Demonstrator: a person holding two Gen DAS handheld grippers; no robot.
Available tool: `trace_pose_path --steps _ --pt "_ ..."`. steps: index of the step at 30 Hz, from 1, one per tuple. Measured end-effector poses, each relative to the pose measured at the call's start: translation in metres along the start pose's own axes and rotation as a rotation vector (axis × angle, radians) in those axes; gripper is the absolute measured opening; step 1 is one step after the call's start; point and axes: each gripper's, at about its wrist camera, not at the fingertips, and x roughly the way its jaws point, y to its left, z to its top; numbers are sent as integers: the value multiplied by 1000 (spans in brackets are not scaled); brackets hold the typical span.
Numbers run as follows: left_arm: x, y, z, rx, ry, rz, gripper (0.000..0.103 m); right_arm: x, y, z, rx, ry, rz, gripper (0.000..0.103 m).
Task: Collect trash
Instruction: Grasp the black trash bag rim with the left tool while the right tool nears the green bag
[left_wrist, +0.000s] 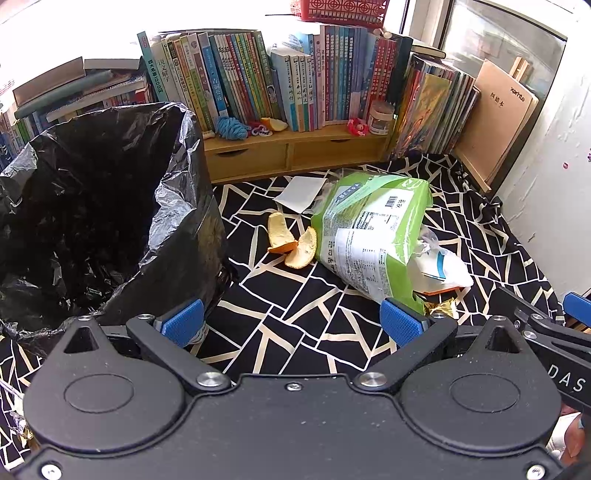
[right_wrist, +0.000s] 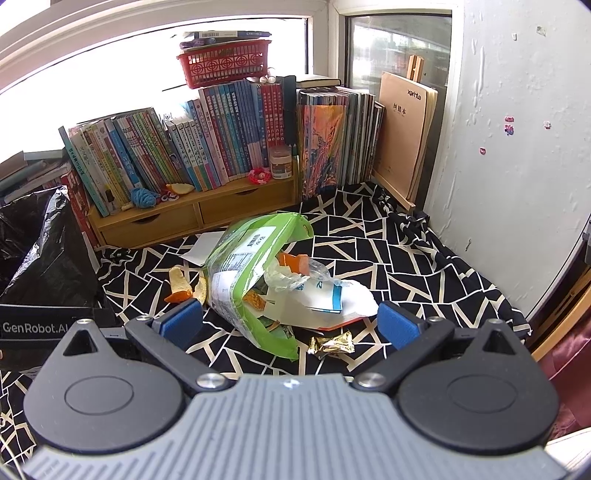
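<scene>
A bin lined with a black trash bag (left_wrist: 92, 206) stands at the left on the patterned cloth; its edge (right_wrist: 40, 254) shows in the right wrist view. A green snack bag (left_wrist: 373, 232) (right_wrist: 247, 273) lies in the middle with white wrappers (right_wrist: 332, 295) spilling from its mouth. Orange peels (left_wrist: 291, 243) (right_wrist: 184, 286) lie to its left, a white paper (left_wrist: 301, 192) behind it, and a gold foil wrapper (right_wrist: 332, 345) in front. My left gripper (left_wrist: 293, 325) is open just right of the bin, short of the peels. My right gripper (right_wrist: 291, 323) is open, its fingers either side of the green bag's near end.
A wooden desk shelf (left_wrist: 295, 147) packed with books lines the back, with blue yarn (left_wrist: 231, 127), a peel piece (left_wrist: 275, 124) and a small jar (left_wrist: 380, 118) on it. A red basket (right_wrist: 225, 62) tops the books. A white wall (right_wrist: 517, 166) closes the right side.
</scene>
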Motion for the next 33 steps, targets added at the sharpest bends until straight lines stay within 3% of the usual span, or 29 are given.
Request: trace_pose_path --steps 18,23,29,33 --pt "-23 20 -4 -71 -45 26 102 4 -13 -4 30 -23 -24 103" --pt "-44 45 -3 -143 -88 -26 102 25 -14 -9 29 37 42 103" --pt "-66 70 -7 -150 -138 54 102 63 -1 -30 -9 149 78 103" --pt "-74 97 -12 -210 -140 80 102 85 14 -40 -82 151 76 103"
